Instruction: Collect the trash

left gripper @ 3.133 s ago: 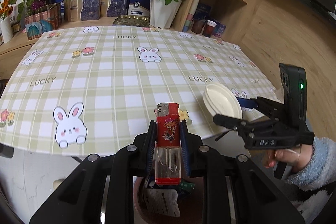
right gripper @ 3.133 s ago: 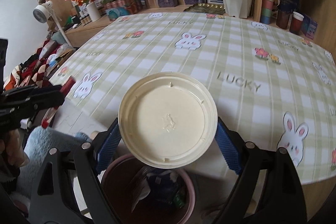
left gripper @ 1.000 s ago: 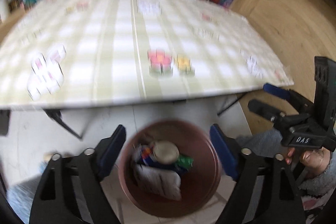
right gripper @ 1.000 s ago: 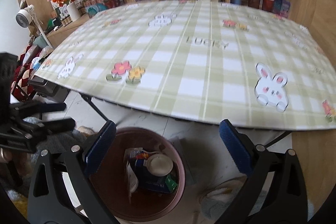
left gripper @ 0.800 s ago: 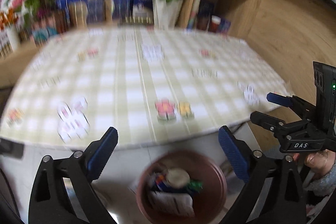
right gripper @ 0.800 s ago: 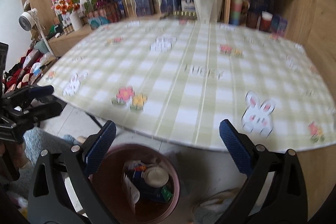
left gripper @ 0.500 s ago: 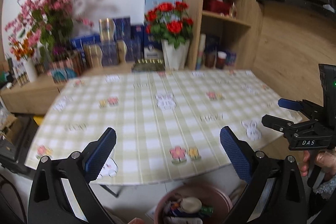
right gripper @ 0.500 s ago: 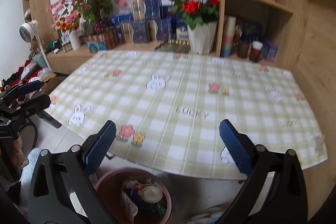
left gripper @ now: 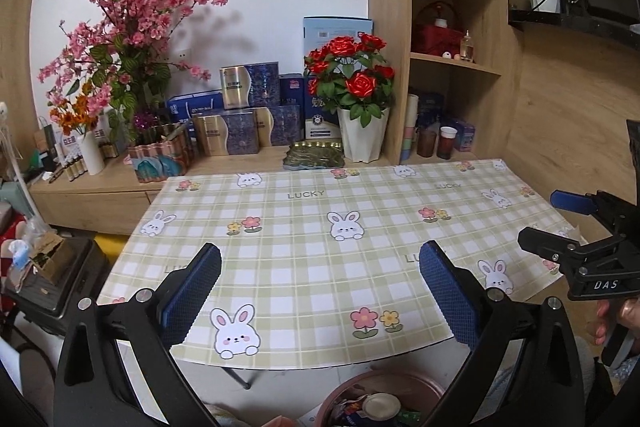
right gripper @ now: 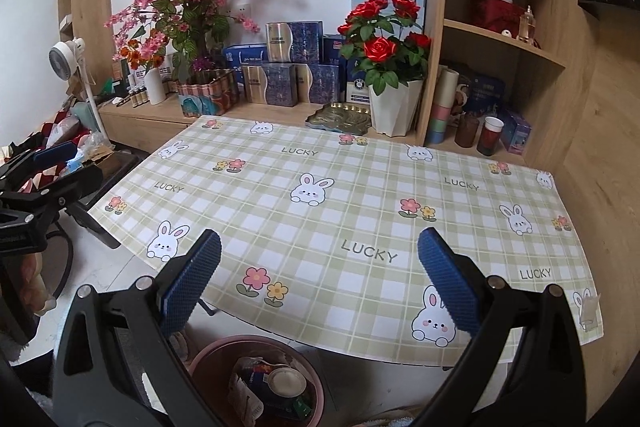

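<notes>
both my left tool point(left gripper: 320, 281) and right tool point(right gripper: 319, 269) released, empty; counter point(right gripper: 360, 211) ahead shows no trash, bin point(right gripper: 256, 383) below them is filled—looks finished.

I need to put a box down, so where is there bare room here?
The whole checked tablecloth is bare, from the near edge above the trash bin to the far edge. The sideboard behind it is crowded with boxes and the rose pot.

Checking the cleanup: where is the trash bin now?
In both wrist views the trash bin sits on the floor below the table's near edge.
</notes>
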A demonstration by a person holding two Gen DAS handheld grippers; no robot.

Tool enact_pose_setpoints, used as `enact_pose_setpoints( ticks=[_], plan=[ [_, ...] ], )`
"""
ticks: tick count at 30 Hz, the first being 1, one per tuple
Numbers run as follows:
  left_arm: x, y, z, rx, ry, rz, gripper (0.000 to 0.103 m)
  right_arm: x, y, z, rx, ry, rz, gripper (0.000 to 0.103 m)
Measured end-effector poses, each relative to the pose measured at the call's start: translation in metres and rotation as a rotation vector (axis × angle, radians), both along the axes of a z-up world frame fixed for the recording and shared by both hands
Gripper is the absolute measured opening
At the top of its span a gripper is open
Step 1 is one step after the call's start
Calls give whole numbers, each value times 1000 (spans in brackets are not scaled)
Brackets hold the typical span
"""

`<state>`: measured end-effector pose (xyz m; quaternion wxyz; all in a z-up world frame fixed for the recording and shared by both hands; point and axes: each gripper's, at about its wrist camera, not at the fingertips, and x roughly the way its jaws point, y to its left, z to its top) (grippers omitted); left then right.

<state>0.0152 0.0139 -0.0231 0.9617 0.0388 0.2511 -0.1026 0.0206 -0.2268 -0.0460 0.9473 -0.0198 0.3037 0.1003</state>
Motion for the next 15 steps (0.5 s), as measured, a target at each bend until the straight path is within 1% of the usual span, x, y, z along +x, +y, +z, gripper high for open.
enact_pose_setpoints(
  ticks=[15],
  plan=[
    [-5,-4,1,49,-29,14,97,3,6,4,0,-6,5,97]
  ],
)
